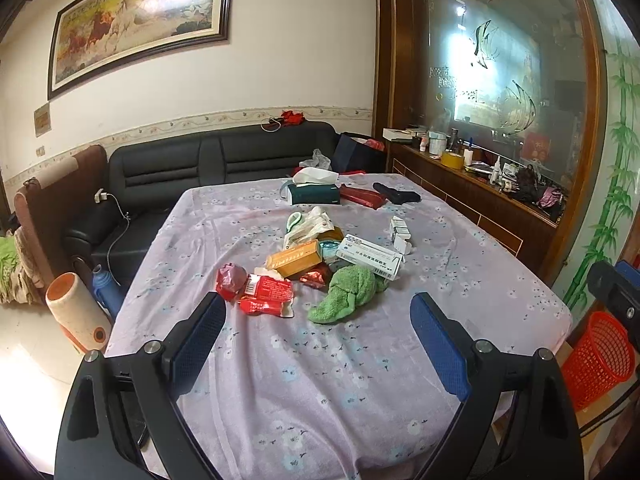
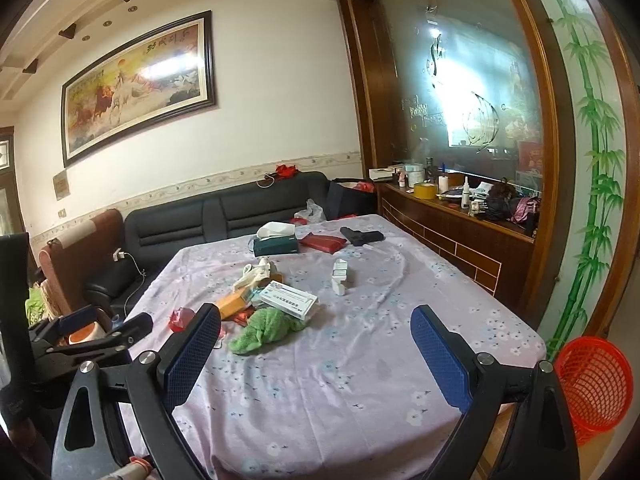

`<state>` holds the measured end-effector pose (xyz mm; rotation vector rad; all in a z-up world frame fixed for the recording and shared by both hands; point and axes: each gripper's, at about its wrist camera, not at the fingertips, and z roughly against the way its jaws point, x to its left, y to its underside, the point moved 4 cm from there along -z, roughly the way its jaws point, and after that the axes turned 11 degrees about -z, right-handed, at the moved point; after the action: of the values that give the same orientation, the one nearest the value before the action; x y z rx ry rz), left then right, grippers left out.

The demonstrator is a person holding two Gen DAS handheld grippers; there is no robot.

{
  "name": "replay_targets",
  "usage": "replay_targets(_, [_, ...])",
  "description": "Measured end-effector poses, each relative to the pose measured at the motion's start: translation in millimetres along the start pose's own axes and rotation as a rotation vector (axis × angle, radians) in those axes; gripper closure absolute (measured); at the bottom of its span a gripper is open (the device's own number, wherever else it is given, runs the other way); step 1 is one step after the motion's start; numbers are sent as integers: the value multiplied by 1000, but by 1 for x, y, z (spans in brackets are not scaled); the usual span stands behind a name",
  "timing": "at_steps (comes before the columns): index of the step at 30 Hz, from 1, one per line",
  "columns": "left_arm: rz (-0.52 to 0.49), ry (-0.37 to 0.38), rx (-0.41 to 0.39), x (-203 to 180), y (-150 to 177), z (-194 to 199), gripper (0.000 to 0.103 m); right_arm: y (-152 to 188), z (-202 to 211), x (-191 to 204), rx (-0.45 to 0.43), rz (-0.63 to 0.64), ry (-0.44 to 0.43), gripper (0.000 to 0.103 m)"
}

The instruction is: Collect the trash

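A heap of trash lies mid-table on the lilac flowered cloth [image 1: 304, 368]: red wrappers [image 1: 266, 290], an orange box [image 1: 296, 263], a white medicine box [image 1: 370, 258], a green rag [image 1: 348, 294] and crumpled white packaging [image 1: 308, 224]. My left gripper [image 1: 318, 320] hovers open over the near table edge, just short of the heap, nothing between its fingers. My right gripper [image 2: 316, 334] is open too and empty, with the green rag [image 2: 266, 330] and white box [image 2: 289, 299] ahead left. A red mesh basket [image 2: 594, 384] stands on the floor at the table's right; the left view shows the basket [image 1: 596, 360] too.
At the far end lie a green tissue box [image 1: 314, 192], a red pouch [image 1: 362, 196], a dark object [image 1: 396, 194] and small white boxes [image 1: 400, 232]. A black sofa [image 1: 208, 164] stands behind, a cluttered wooden sideboard [image 1: 472, 192] to the right, thermos flasks [image 1: 78, 312] on the floor left.
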<state>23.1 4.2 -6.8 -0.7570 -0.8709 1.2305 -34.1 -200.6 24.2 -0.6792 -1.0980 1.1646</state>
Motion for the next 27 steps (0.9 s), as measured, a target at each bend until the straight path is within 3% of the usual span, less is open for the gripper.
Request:
replay_targets(12, [-20,-22,70,19,1,-28,10,-1,-32,19,23,26,8,5])
replay_targets(27, [-32,-39,77,23,5,-30,10,4,-44,29,47,51,-23,5])
